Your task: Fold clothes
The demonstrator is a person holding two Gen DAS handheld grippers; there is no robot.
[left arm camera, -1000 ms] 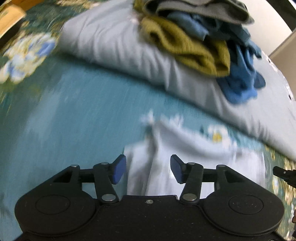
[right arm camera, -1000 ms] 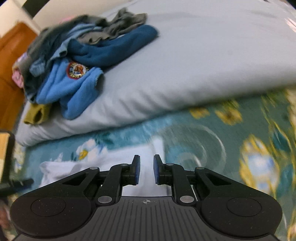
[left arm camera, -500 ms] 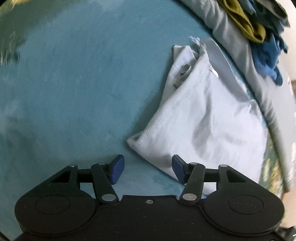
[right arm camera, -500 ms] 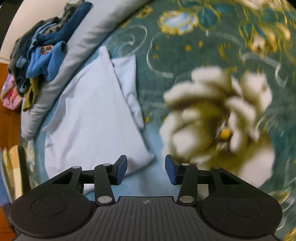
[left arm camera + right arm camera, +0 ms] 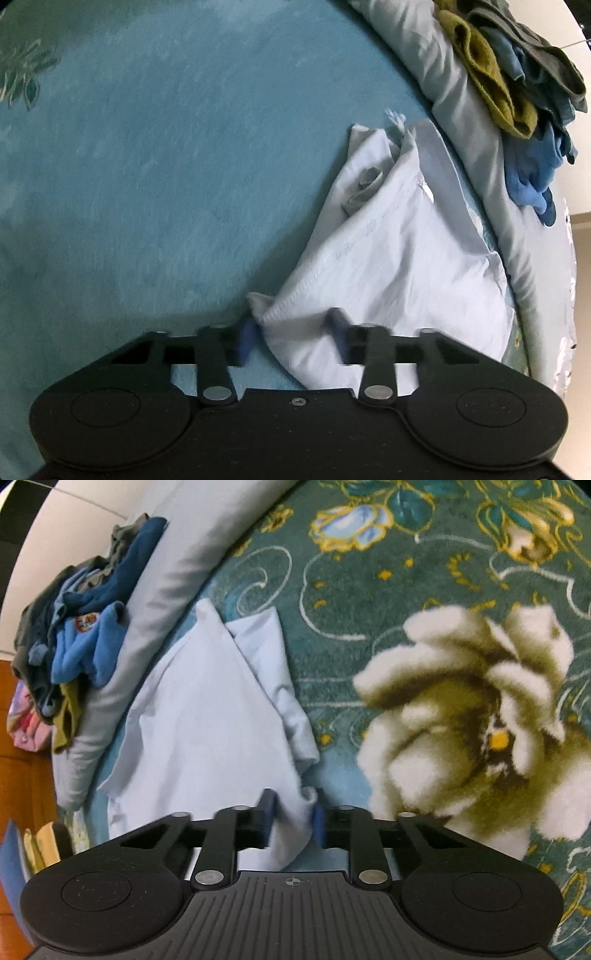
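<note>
A pale blue-white garment (image 5: 388,258) lies partly folded on the teal bedspread (image 5: 147,166). In the left wrist view my left gripper (image 5: 291,332) straddles its near corner. Its jaws are closing, and the cloth bunches between the blue pads (image 5: 247,338). In the right wrist view the same garment (image 5: 207,720) stretches away to the upper left. My right gripper (image 5: 293,818) is at its other near corner. Those jaws are closing too, and a fold of cloth is pinched between the pads (image 5: 267,814).
Along the far side lies a grey pillow (image 5: 461,122) (image 5: 162,590) with a pile of blue, olive and grey clothes (image 5: 517,74) (image 5: 85,627) on it. A big cream flower (image 5: 461,720) patterns the bedspread on the right. Wooden floor (image 5: 22,775) shows at the left.
Both grippers have narrowed onto the garment's near corners, which now bunch between the pads. A second ago both swung down from facing the pillow and the pile.
</note>
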